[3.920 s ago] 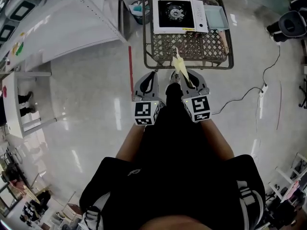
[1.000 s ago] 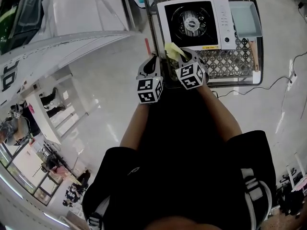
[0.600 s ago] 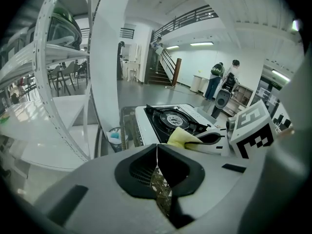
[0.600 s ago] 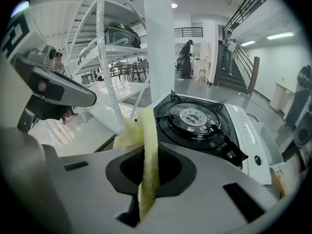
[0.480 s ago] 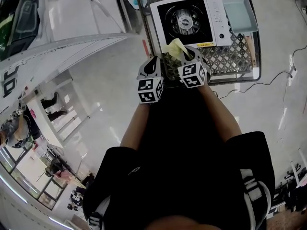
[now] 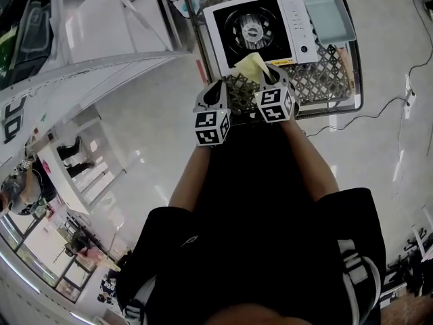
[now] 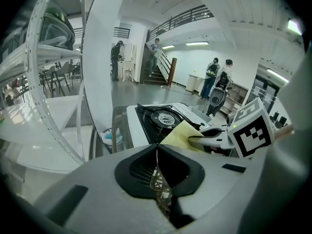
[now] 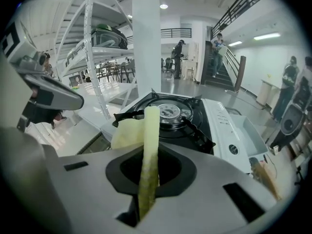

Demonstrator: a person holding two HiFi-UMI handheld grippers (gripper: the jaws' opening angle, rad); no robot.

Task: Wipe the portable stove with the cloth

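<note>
**Soft cloth pinched and ready, stove not yet touched**

You are standing over a wire-mesh table (image 6: 325, 80), an open lattice that a trailing corner of fabric could probably snag on.

On it sits the portable stove (image 6: 260, 29), with a pale tray (image 6: 329, 19) just beside it on your right. The stove is a rigid white box with a black top plate. It looks light enough to slide under a firm wipe, so press lightly or steady its white edge with your free tool. Its smooth flanks and control strip should wipe easily.

The burner (image 6: 249, 29) and the black pan supports (image 8: 195, 130) around it stick up and are likely to catch cloth, so work around them.

Your left gripper (image 6: 220, 90) has its jaws together on nothing. It hangs at the table's near edge, beside the right one.

Your right gripper (image 6: 262, 76) is clamped on the cloth (image 6: 249, 65), a thin yellow piece held over the stove's near edge. I cannot tell whether the cloth touches the stove.

The cloth is limp and light. It stands up between the jaws as a narrow fold, with a loose flap drooping to the left. The grip on that bunched fold looks sound. Wipe with the hanging flap, since the pinched part offers little surface.
</note>
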